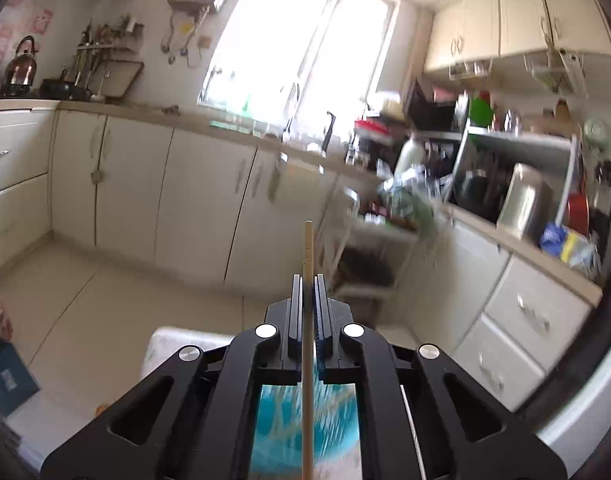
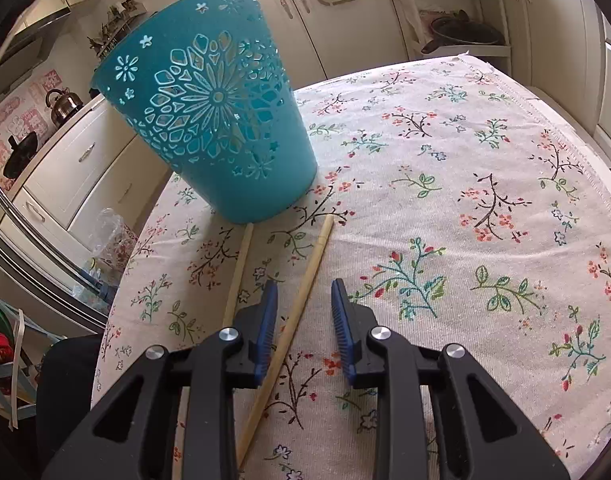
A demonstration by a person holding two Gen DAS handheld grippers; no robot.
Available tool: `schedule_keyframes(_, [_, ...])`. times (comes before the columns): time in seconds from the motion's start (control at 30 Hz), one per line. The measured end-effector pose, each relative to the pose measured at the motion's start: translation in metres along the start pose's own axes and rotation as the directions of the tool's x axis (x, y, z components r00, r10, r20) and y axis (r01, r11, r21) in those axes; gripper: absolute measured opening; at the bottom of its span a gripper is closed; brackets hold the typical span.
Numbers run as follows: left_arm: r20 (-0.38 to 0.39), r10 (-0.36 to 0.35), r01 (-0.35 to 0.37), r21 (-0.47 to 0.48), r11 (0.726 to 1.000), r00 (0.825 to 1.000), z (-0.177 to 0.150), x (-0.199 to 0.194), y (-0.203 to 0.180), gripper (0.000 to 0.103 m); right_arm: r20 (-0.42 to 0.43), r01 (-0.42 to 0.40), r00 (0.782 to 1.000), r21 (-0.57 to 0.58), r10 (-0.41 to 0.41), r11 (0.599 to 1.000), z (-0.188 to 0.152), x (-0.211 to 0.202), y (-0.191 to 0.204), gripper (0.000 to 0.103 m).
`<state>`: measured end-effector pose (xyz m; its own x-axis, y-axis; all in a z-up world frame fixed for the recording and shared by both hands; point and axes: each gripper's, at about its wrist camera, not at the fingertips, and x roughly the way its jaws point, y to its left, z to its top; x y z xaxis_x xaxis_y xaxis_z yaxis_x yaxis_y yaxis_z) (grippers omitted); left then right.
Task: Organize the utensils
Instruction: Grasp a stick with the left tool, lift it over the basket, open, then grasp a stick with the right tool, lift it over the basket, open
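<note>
The left gripper [image 1: 308, 280] has its jaws clamped on one thin wooden chopstick [image 1: 308, 248] above the blue plastic basket [image 2: 209, 108], while the right gripper [image 2: 303, 284], jaws apart, sits over two more wooden chopsticks [image 2: 301, 300] waiting on the flowery tabletop [image 2: 465, 200].

2 chopsticks [image 2: 301, 304] lie on the tablecloth [image 2: 465, 208] before the basket [image 2: 209, 112].
</note>
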<state>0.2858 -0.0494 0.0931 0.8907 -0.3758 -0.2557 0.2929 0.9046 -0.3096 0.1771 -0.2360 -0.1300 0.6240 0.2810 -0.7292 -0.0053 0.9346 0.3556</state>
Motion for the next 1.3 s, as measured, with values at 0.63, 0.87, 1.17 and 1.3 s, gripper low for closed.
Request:
schedule_keyframes(0.63, [-0.032,0.125,-0.123,0.056,0.991,0.992,-0.050,0.077,0.015,0.005,0.000,-0.038,0.999,0.021,0.038,0.999,0.007,0.002,-0.011,0.032])
schedule_keyframes(0.87, [-0.097,0.150,-0.139,0.109,0.984,0.984,-0.058,0.051,0.022,0.024,-0.003,-0.025,1.000,0.003,0.025,1.000,0.006,0.003,-0.006,0.032])
schedule_keyframes(1.17, [-0.200,0.265,-0.254,0.079,0.964,0.943,-0.121,-0.009,0.082,0.063,-0.003,0.046,0.999,-0.054,-0.047,0.997,0.007,0.008,0.007,0.032])
schedule_keyframes(1.3, [-0.335,0.262,-0.270,0.022,0.963,0.905,-0.167,0.002,0.107,0.063,-0.001,0.132,0.991,-0.140,-0.134,0.981,0.005,0.014,0.024,0.031])
